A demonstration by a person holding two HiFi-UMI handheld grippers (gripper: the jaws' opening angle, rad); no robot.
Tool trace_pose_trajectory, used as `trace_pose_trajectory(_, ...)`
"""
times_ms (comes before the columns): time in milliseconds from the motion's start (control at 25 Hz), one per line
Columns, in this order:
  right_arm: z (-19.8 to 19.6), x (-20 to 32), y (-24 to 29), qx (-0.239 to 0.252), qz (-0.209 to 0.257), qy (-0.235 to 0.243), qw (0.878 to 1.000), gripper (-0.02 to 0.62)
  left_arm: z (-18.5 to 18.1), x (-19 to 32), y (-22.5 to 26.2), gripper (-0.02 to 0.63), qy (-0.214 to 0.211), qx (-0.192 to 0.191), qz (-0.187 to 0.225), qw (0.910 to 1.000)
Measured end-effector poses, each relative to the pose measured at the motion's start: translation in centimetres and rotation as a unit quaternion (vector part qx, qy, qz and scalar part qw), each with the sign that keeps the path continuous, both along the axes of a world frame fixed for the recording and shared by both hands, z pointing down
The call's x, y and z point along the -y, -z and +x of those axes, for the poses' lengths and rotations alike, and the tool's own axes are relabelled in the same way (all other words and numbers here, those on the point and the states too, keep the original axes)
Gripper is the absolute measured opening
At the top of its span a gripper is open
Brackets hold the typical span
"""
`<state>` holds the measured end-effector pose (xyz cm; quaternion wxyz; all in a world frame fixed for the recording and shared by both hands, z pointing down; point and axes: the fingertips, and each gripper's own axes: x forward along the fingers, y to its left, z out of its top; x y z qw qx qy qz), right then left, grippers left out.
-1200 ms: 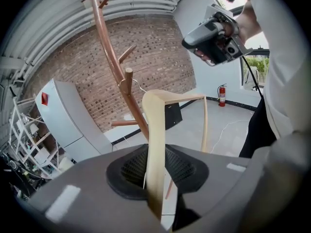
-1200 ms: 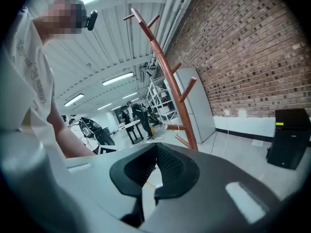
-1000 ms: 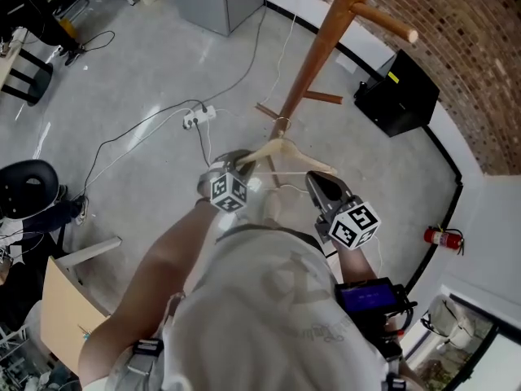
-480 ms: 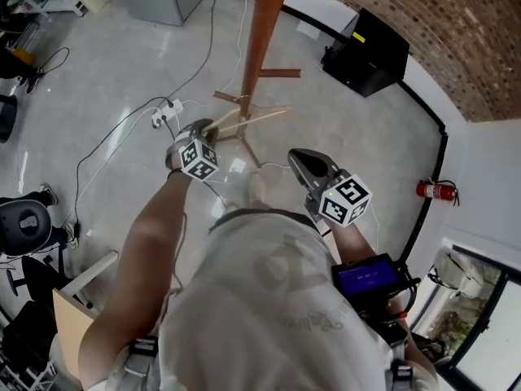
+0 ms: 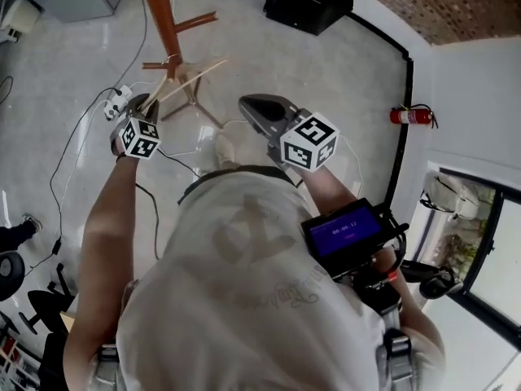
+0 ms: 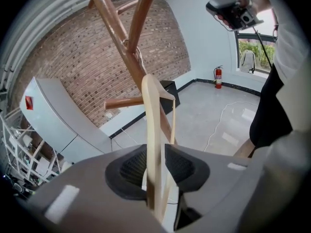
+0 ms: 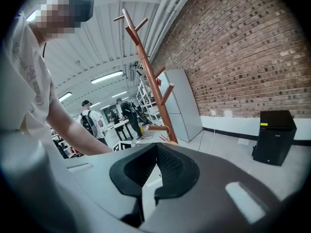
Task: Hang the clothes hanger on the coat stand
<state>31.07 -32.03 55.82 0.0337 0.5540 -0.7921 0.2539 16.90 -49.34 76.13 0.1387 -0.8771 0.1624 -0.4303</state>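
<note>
The brown wooden coat stand (image 5: 156, 10) rises at the top left of the head view. The pale wooden hanger (image 5: 191, 76) sits against its lower pole, wire hook at the pole. My left gripper (image 5: 145, 104) is at the hanger's near end. In the left gripper view the hanger's arm (image 6: 151, 110) runs up between the jaws of the left gripper (image 6: 155, 152) toward the coat stand (image 6: 116, 33). Those jaws have just been opening; the arm lies by the left pad with a slit at the right pad. My right gripper (image 5: 248, 103) is shut, empty, apart from the hanger.
A black box (image 5: 313, 2) stands by the wall, a fire extinguisher (image 5: 409, 116) to the right. A power strip (image 5: 114, 108) and cables lie on the floor left of the stand's feet. People (image 7: 90, 123) stand far behind the coat stand (image 7: 146, 67).
The head view has swung, so the stand now sits at the top left. My left gripper has moved with the hanger's end. The right gripper now stands farther from the hanger's other end.
</note>
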Motion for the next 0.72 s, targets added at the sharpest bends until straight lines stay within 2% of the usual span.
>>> trace_pose_trajectory(160, -0.6, -1.4, 0.8, 0.002, 0.01, 0.0, 1.0, 0.014, -0.9, -2.0, 1.3, 0.138, 0.004, -0.002, 0.006, 1.0)
trace_pose_trajectory(280, -2.0, -2.9, 1.7, 0.003, 0.02, 0.006, 1.0, 0.014, -2.9, -3.5, 3.4, 0.138, 0.035, -0.024, 0.011, 0.9991)
trace_pose_trajectory(440, -3.1, -4.7, 1.8, 0.006, 0.024, 0.013, 1.0, 0.014, -4.5, -6.7, 6.4, 0.122, 0.092, -0.09, -0.004, 0.9916)
trace_pose_trajectory(560, -4.1, -5.8, 1.6, 0.01, 0.023, 0.011, 1.0, 0.014, -5.3, -10.1, 8.5, 0.087, 0.111, -0.137, -0.022, 0.9842)
trace_pose_trajectory(720, -5.8, -4.6, 1.4, 0.012, 0.034, 0.03, 0.999, 0.014, -7.3, -12.6, 10.7, 0.05, 0.142, -0.189, -0.045, 0.9705)
